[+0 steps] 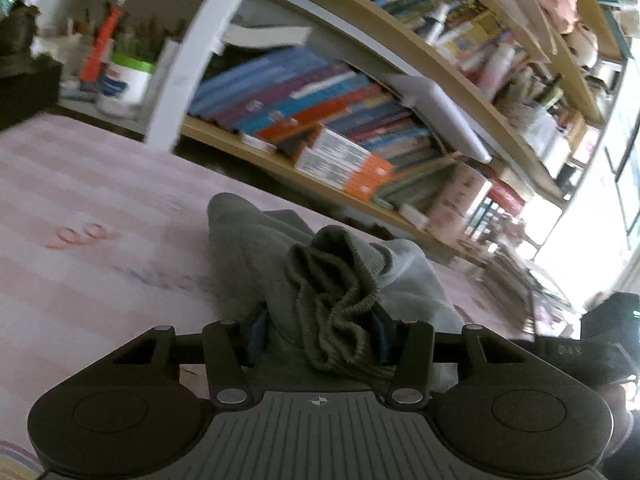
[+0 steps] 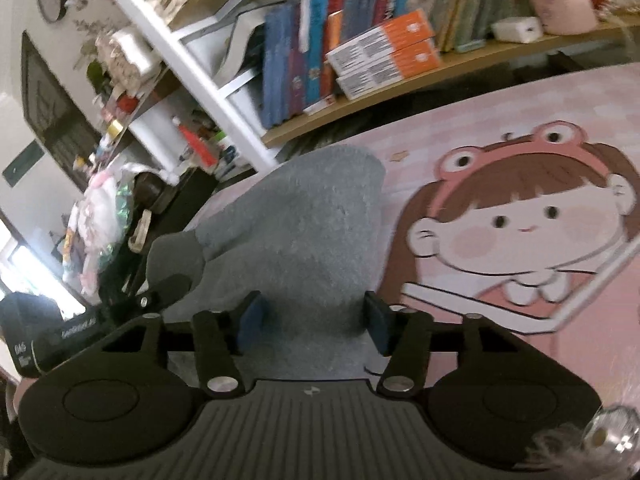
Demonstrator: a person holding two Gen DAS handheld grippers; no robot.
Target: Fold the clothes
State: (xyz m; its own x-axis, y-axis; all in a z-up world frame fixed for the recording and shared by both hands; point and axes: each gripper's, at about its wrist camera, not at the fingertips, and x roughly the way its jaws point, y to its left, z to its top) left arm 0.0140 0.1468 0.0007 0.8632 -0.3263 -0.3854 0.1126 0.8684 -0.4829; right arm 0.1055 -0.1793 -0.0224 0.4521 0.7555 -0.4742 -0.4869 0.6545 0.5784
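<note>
While the grey garment (image 1: pixel 256 264) lies bunched on the pink printed bench (image 1: pixel 80 208), near the edge that faces the bookshelf (image 1: pixel 360 128), little folding can be judged as done. Its ribbed cuff (image 1: pixel 336 312) is crumpled between the pads of the left tool (image 1: pixel 320 340), which appears to be closed on it. The right tool (image 2: pixel 312 320) is set half wide astride the fleecy grey cloth (image 2: pixel 304 232), with gaps seen at both pads, so nothing is gripped there. No neat fold is seen; spreading, flattening and folding are judged to remain.
</note>
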